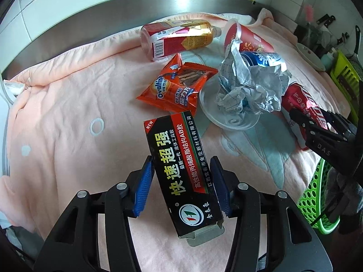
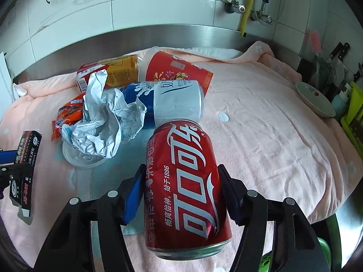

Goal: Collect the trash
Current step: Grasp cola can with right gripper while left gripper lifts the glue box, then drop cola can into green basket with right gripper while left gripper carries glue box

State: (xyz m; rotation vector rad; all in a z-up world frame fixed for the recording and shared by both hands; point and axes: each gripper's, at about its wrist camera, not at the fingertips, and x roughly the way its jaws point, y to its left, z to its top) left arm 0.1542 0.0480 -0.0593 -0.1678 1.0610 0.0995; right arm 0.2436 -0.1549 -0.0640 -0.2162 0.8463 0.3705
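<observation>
Black glue box, long axis running away from the camera, clamped in the left gripper jaws above the pink towel. Red cola can, likewise lengthwise, gripped between the right gripper jaws. Crumpled paper and a blue-white can lie toward the towel's far edge.

Left gripper clamped on black glue box, lower centre of frame. Orange snack wrapper and crumpled paper above it, on pink towel. Right gripper at red can, right edge.
</observation>
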